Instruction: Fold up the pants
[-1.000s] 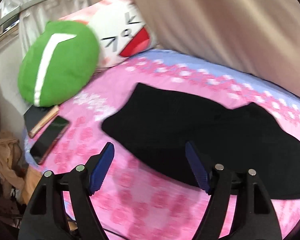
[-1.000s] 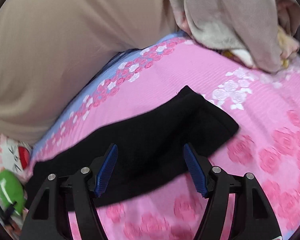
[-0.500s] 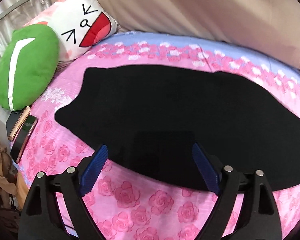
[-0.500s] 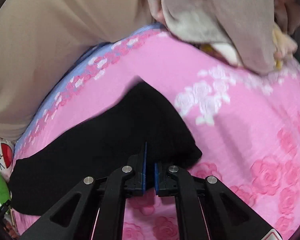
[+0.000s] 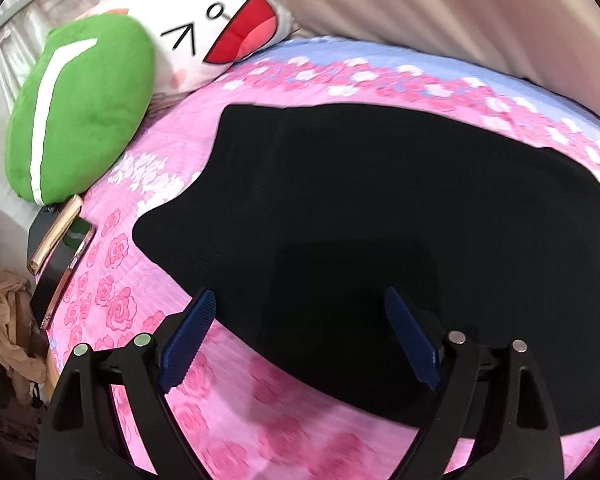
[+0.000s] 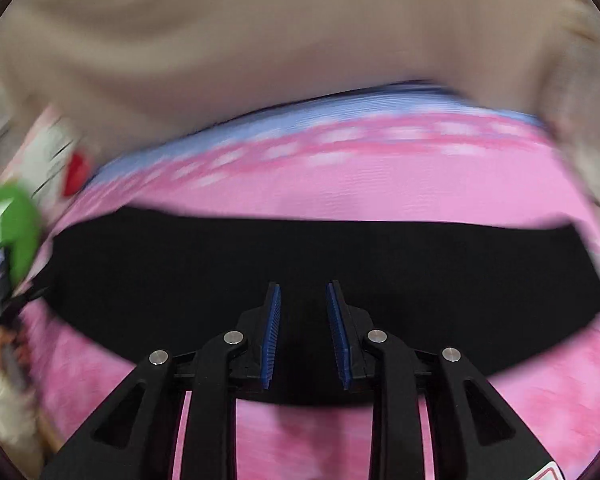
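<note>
Lying flat on the bedspread (image 5: 228, 160), black pants (image 5: 400, 220) spread beneath both tongs.

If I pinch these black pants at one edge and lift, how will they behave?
Probably floppy: the black pants lie flat and thin on the pink bedspread, so the rest should drape and trail. They look light, likely dragging rather than sliding freely on the textured cover.

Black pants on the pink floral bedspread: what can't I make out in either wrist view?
- Black pants: the left wrist view cuts off their right end at the lens edge; folds and seams vanish in the uniform black.
- Right wrist view: motion blur smears the green plush cushion.
- Right gripper: whether its narrow-set pads touch the cloth is unclear.
</note>
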Available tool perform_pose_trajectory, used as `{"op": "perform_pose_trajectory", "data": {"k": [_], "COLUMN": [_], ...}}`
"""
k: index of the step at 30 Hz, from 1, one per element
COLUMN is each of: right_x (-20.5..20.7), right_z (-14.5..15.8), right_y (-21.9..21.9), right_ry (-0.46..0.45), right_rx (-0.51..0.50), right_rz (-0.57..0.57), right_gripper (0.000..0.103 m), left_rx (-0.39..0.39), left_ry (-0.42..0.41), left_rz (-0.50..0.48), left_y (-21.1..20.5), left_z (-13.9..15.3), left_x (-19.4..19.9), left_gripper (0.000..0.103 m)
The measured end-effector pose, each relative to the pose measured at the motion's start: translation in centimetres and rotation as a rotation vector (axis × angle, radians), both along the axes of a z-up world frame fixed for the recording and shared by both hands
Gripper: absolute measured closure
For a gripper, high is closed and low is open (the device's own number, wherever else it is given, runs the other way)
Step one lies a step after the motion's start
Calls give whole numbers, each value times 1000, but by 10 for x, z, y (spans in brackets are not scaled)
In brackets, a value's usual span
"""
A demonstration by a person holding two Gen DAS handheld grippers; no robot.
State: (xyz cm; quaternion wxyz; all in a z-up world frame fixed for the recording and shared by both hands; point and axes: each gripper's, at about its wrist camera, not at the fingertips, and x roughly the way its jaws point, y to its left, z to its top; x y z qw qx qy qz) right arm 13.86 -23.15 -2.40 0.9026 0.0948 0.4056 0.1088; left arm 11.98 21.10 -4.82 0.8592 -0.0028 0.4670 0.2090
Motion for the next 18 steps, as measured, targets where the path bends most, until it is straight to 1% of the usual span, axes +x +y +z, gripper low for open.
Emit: {"op": "perform_pose_trajectory", "data": {"k": [2, 4, 6, 7, 9, 10, 11, 12, 14, 15, 16, 17, 18], "right_x": [32, 69, 104, 121, 157, 172, 185, 195, 213, 215, 210, 199, 177], "right_z": [-6, -11, -19, -23, -36, -42, -44, -43, -41, -38, -33, -26, -15], "right_y": [69, 139, 198, 216, 253, 263, 271, 278, 287, 290, 291, 292, 295], "right_ry": [22, 46, 77, 90, 112, 107, 91, 57, 65, 84, 78, 56, 21], "right_rx": [22, 5, -3, -15, -57, -78, -83, -86, -115, -111, -94, -75, -65], "right_rz": [157, 282, 364, 382, 385, 363, 339, 323, 292, 265, 260, 278, 321], "right_gripper": [80, 81, 82, 84, 84, 88, 89, 90, 98, 98, 96, 96, 95], "left_rx": [-8, 4, 10, 12, 13, 21, 41, 57, 60, 53, 49, 41, 31], "left_ry": [-1, -11, -14, -13, -19, -23, -30, -32, -42, -50, -61, -94, -123], "left_rz": [-4, -6, -13, -15, -25, -23, -24, -26, -29, -32, -34, -38, -43], "left_y": [11, 20, 27, 30, 39, 41, 45, 47, 52, 55, 58, 64, 69], "left_z": [-4, -5, -7, -8, -7, -7, -8, -9, -5, 1, 6, 18, 28], "left_x": [2, 6, 13, 16, 26, 29, 37, 44, 55, 57, 56, 48, 38], "left_gripper": [17, 16, 15, 12, 12, 12, 12, 12, 13, 13, 14, 14, 14]}}
